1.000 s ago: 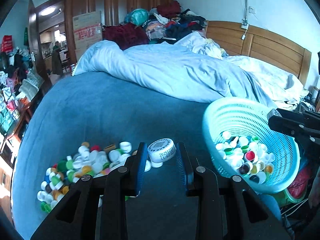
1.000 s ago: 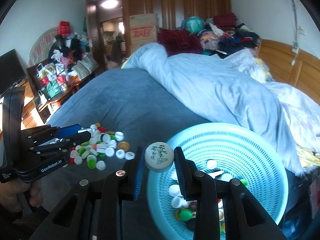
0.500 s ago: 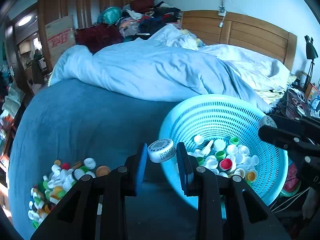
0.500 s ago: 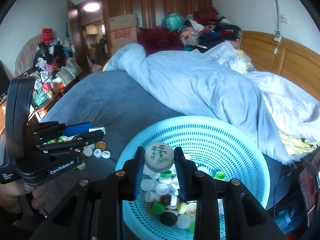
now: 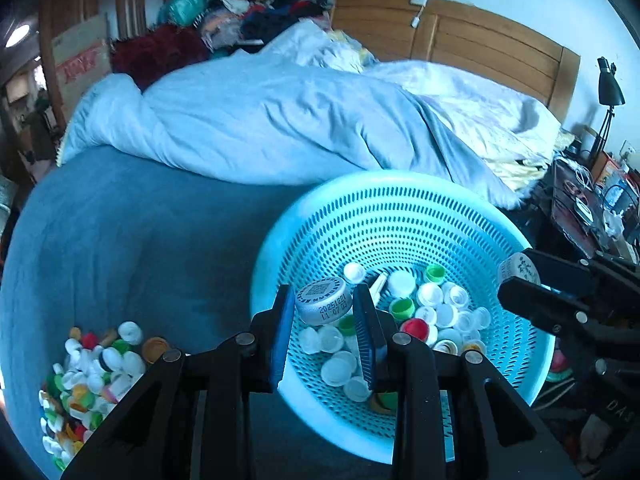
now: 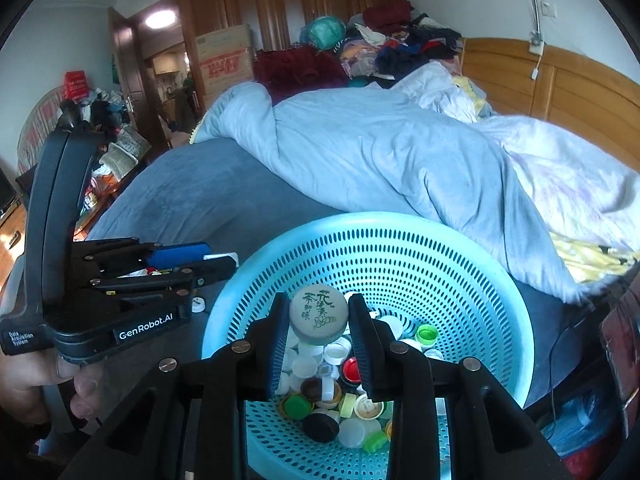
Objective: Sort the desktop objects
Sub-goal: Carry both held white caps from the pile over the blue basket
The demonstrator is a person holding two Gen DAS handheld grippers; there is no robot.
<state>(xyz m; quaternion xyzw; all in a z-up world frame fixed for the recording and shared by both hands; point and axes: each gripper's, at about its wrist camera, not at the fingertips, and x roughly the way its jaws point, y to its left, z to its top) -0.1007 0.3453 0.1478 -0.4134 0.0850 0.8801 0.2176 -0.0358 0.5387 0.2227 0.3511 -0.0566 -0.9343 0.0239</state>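
Broadly, the blue bed cover (image 5: 120,240) carries everything: the perforated turquoise basket (image 5: 400,216) sits at its near edge, and a pile of loose caps (image 5: 92,364) lies well apart to the left. The basket's floor already holds many caps. Above it, the left gripper (image 5: 325,312) is clamped on a white cap with a printed date code (image 5: 323,300), and the right gripper (image 6: 319,318) is clamped on a grey-white cap with green characters (image 6: 319,314); that makes 2 caps ready to drop. Both caps look light, rigid and smooth-sided, so a pinch across the rim, as now, seems the sound hold, though a slack squeeze could let one pop sideways. Both tools tilt downward over the basket. A hand (image 6: 28,384) grips the left tool's handle in the right view.
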